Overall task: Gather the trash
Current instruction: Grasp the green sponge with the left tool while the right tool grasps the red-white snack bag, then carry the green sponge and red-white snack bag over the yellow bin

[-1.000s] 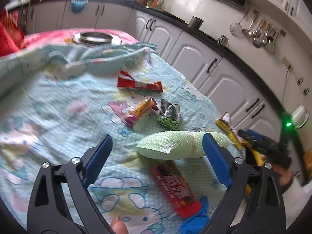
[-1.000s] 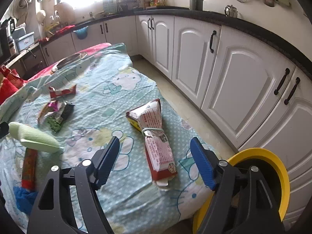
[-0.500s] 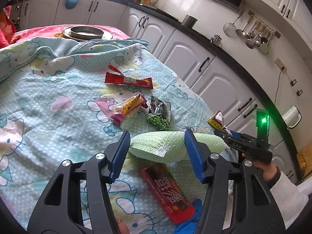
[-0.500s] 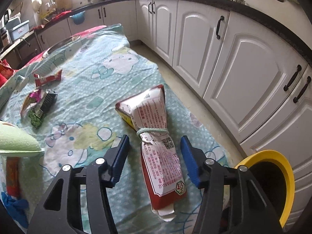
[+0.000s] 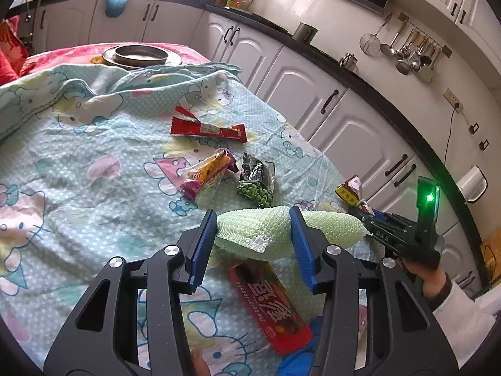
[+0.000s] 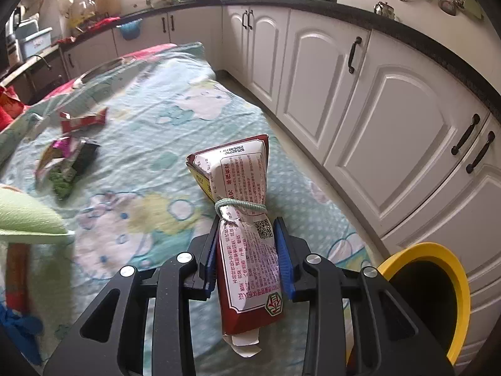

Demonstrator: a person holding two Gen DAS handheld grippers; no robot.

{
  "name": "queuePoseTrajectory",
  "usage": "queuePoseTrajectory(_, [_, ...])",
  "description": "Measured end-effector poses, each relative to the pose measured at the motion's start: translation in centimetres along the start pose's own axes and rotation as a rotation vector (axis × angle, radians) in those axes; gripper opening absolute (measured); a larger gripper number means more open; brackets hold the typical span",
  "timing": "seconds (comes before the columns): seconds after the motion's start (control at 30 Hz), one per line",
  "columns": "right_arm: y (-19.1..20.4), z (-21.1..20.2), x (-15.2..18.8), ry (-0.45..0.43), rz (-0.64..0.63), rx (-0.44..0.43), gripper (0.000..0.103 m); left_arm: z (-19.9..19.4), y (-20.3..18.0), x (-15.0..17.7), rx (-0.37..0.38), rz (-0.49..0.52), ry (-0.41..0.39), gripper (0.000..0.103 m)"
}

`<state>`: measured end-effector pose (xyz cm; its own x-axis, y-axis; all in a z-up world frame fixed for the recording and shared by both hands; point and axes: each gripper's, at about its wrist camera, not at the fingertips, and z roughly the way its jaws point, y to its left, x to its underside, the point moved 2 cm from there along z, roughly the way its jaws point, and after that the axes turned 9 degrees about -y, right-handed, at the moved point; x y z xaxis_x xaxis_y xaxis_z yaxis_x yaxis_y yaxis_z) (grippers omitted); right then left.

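- The table is covered by a cartoon-print cloth (image 5: 78, 169), and the trash is spread over its near half; a yellow-rimmed bin (image 6: 438, 297) stands off the table edge at about four o'clock in the right wrist view, just beside the right gripper.
- The left gripper (image 5: 252, 244) a second ago stood wide around the green mesh bag (image 5: 260, 232). Its jaws have since come in and are closing, the blue pads now against both sides of the bag, which looks lifted off the cloth.
- The right gripper (image 6: 247, 257) has sunk toward the table and gone from wide to narrow. Its closing jaws pinch the lower part of the tied red-and-white packet (image 6: 241, 194), just below the string.
- So both grabs look nearly done; I judge the next step is carrying each piece to the bin.
- Left on the cloth: a long red bar wrapper (image 5: 269, 304) at six o'clock under the bag, a red wrapper (image 5: 208, 130) at twelve o'clock, and a pink-yellow packet (image 5: 206, 177) touching a dark pea packet (image 5: 256, 181) between them.
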<state>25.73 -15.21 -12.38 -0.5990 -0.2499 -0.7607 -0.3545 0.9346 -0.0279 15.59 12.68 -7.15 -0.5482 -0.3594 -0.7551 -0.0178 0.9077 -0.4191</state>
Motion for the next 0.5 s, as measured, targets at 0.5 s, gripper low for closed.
queuePoseTrajectory(0.5, [2.1, -6.2, 0.4, -0.090, 0.022, -0.129, 0.031, -3.2, -1.8, -1.8, -0.014, 0.045, -0.088, 0.039])
